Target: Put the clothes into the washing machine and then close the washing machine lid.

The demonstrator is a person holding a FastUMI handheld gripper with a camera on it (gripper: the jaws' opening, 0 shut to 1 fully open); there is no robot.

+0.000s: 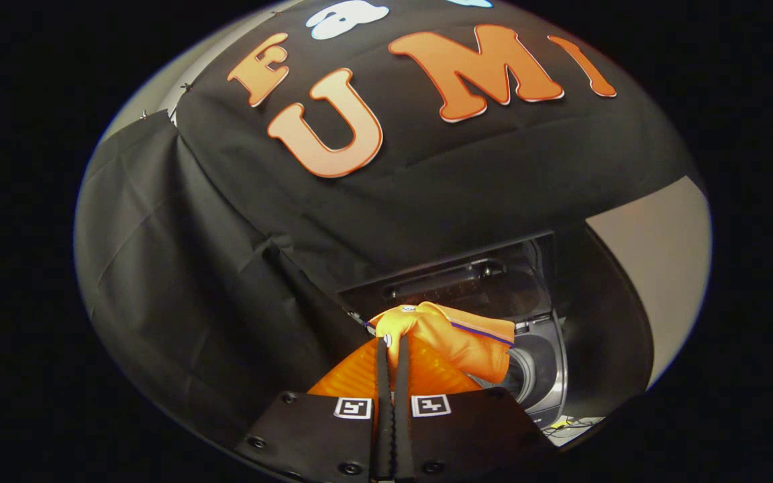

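The tool is clamped on an orange garment — both fingers lie almost flush together with a pinch of the cloth caught at their tips, and the rest of the fabric bunches up just ahead of them and spills off to the right. A thin dark trim line runs across the upper fold. The garment hangs free in the air, lifted, with nothing under it that I can make out.

Beyond and a little below the cloth stands the washing machine, dark-bodied, its lid raised and leaning back against the booth's black wall. To the right of the hanging cloth the round mouth of the drum shows, partly hidden by the garment.

By my reading this is the carrying step: the clothes are gripped and up, not yet inside. The next move calls for bringing the tool forward and to the right until the bundle hangs over the drum's opening, then lowering it so the trailing folds go in before the fingers part — cloth draped over the rim would foul the lid. Closing the lid is still to come, and the lid looks to need a pull forward from its leaning position
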